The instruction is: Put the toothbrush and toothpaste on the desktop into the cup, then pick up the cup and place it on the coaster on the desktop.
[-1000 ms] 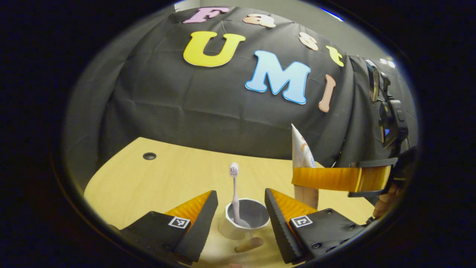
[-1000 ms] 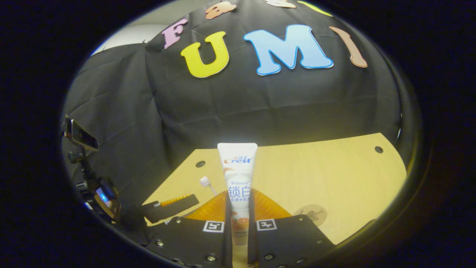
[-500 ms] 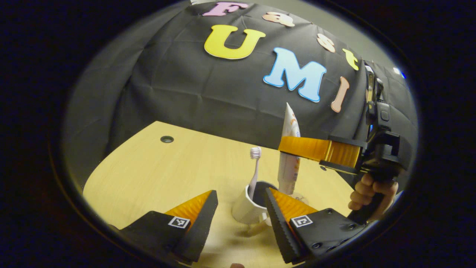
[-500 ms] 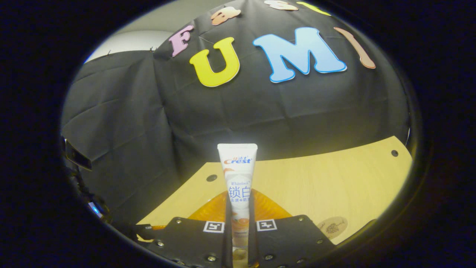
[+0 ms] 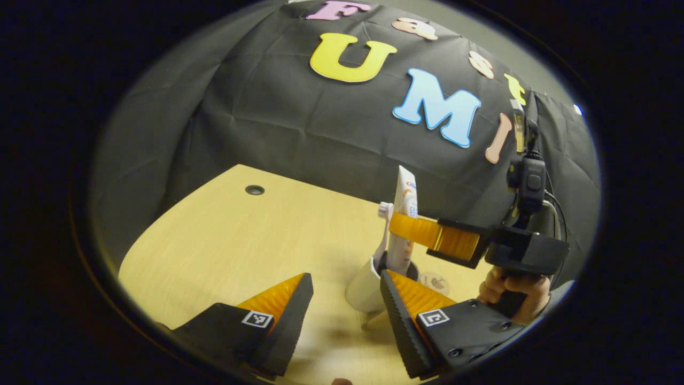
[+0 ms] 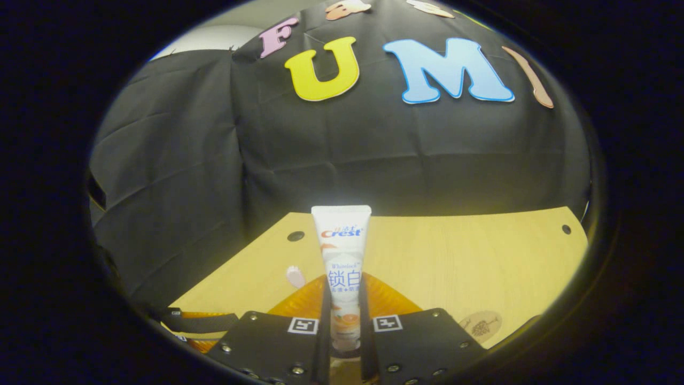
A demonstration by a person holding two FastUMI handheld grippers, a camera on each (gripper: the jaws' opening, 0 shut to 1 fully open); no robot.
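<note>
Toothpaste (image 6: pixel 342 267) in right tongs (image 6: pixel 342 315); cup (image 5: pixel 368 280) below, left gripper view

You're working in a recording booth: black cloth wall (image 5: pixel 299 123) behind a pale wooden desktop (image 5: pixel 240 240) with cable holes.

Dim booth, warm light from above and in front: toothpaste tube (image 6: pixel 341 251) glaring near-white in the right gripper view, soft shadows on the desktop (image 5: pixel 224 240) beneath the cup (image 5: pixel 366 280), heavy fisheye bending at the edges, focus fairly sharp throughout.
</note>
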